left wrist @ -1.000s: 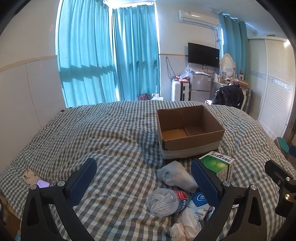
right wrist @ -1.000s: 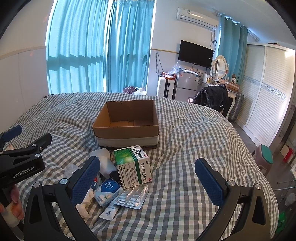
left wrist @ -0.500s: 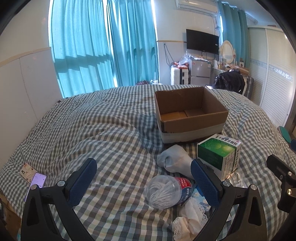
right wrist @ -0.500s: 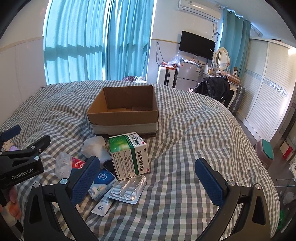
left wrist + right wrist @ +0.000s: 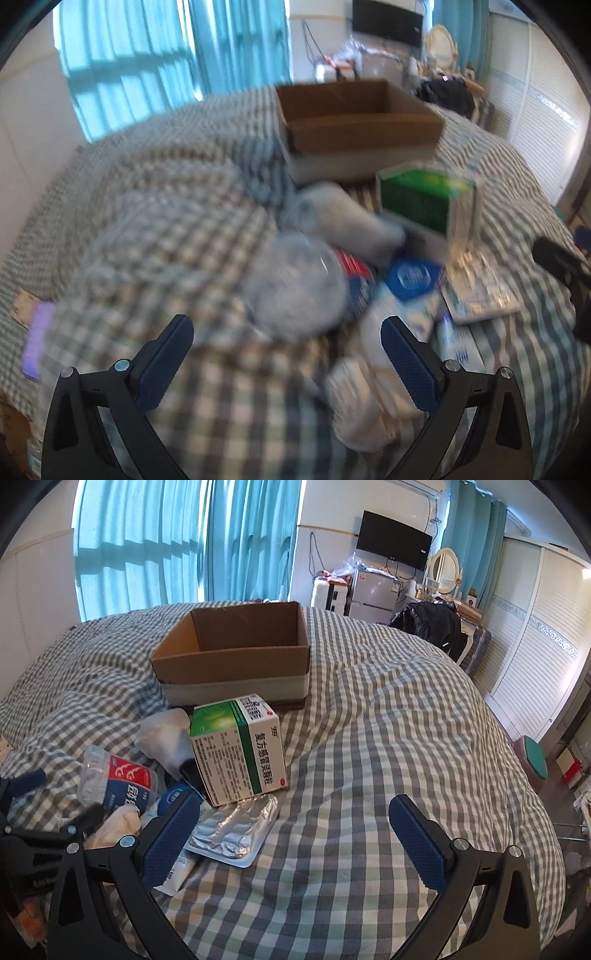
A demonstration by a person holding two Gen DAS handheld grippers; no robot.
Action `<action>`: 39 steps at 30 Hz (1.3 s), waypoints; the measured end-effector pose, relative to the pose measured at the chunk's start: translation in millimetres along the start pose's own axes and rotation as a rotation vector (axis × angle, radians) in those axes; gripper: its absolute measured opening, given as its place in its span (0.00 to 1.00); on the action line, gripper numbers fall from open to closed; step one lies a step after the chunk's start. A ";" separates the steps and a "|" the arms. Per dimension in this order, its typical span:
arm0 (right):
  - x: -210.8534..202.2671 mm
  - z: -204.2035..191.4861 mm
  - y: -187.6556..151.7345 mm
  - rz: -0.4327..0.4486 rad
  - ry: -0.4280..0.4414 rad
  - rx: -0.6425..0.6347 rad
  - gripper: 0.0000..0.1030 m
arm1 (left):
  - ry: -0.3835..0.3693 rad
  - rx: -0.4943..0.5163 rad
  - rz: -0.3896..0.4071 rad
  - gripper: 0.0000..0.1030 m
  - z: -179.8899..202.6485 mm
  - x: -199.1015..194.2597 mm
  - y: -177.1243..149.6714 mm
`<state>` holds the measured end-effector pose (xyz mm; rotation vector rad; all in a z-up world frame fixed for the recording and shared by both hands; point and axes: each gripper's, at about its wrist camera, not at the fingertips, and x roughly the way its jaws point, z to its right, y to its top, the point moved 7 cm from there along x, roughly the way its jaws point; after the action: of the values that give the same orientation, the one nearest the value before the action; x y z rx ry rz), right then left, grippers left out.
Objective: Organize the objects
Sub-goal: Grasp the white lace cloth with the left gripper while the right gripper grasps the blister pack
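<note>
Filling most of both views, a bed (image 5: pixel 388 738) under a grey-and-white checked cover carries everything. Behind it hang teal curtains (image 5: pixel 177 546) over a bright window at far left, with a wall-mounted television (image 5: pixel 393 539), a small silver fridge (image 5: pixel 373 594) and white louvred wardrobe doors (image 5: pixel 535 657) to the far right. An open cardboard box (image 5: pixel 236 661) sits on the far middle of the bed, with no contents showing. Just near of it stands a green-and-white medicine box (image 5: pixel 240 753), and to its left lies a crumpled white bag (image 5: pixel 162 734). Nearer and left of that lies a clear tub with a red-and-blue label (image 5: pixel 114 779). A silver blister pack (image 5: pixel 232 830) lies flat just near of the medicine box, touching it. The left wrist view is motion-blurred. The left claw (image 5: pixel 286 339) is spread wide, holding nothing, low over the tub. The right claw (image 5: pixel 291 823) is likewise spread wide, holding nothing, its left finger (image 5: pixel 171 834) overlapping the blister pack's edge.
</note>
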<state>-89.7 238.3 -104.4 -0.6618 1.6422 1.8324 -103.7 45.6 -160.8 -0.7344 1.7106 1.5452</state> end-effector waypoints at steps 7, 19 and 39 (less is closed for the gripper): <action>21.1 -4.4 -13.0 -0.059 0.018 -0.015 1.00 | -0.044 0.073 -0.028 0.88 23.2 5.8 -18.7; 58.1 -43.4 -31.9 -0.211 0.162 -0.095 0.73 | -0.043 0.110 -0.024 0.12 21.9 0.5 -16.0; 40.1 -64.3 -22.5 -0.179 0.200 -0.057 0.02 | 0.010 0.041 0.066 0.12 -25.0 -15.1 12.8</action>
<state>-103.3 179.9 -155.8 -1.0123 1.6016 1.7346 -108.3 21.7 -140.2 -0.6719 1.7847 1.5482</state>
